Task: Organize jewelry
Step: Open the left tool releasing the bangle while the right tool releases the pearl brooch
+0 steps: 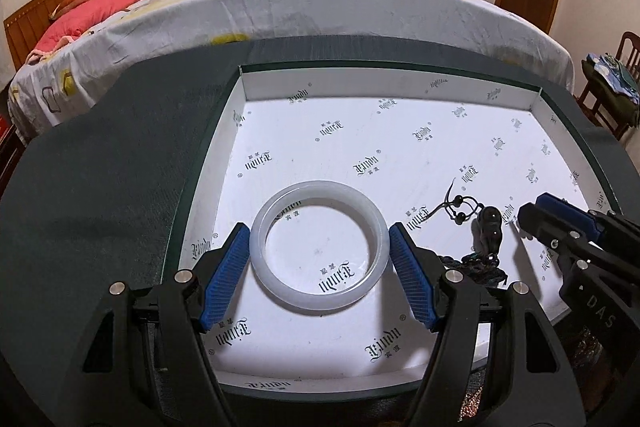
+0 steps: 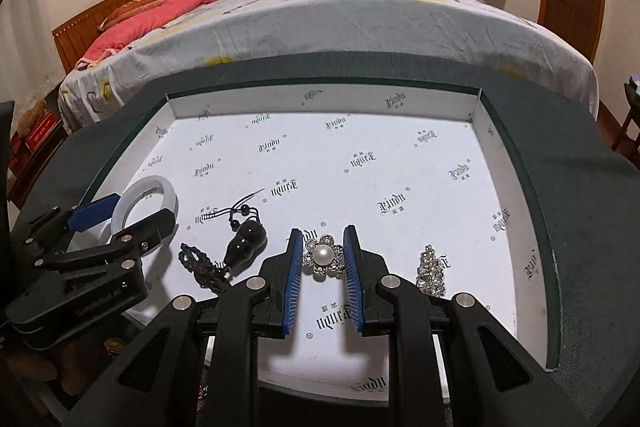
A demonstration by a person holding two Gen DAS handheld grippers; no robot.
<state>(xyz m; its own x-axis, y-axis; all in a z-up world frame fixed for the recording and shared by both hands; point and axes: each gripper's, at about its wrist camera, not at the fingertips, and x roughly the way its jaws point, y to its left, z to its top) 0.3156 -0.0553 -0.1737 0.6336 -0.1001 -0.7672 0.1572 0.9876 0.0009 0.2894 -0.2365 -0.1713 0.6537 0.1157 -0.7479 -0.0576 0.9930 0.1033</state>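
A white jade bangle [image 1: 319,243] lies flat in a white printed box [image 1: 384,95]. My left gripper [image 1: 319,239] is open, its blue pads on either side of the bangle, almost touching it. A black gourd pendant on a dark cord [image 1: 487,227] lies to the right. In the right wrist view my right gripper [image 2: 322,247] is open around a pearl flower brooch [image 2: 323,255], pads close to its sides. The bangle [image 2: 160,191], the pendant [image 2: 244,241] and a rhinestone piece [image 2: 431,271] lie in the same box.
The box [image 2: 496,163] sits on a dark green felt mat [image 1: 120,155] by a bed [image 1: 320,3] with a patterned sheet. A wooden chair [image 1: 616,83] with clothes stands at the right. My right gripper [image 1: 532,217] shows in the left wrist view.
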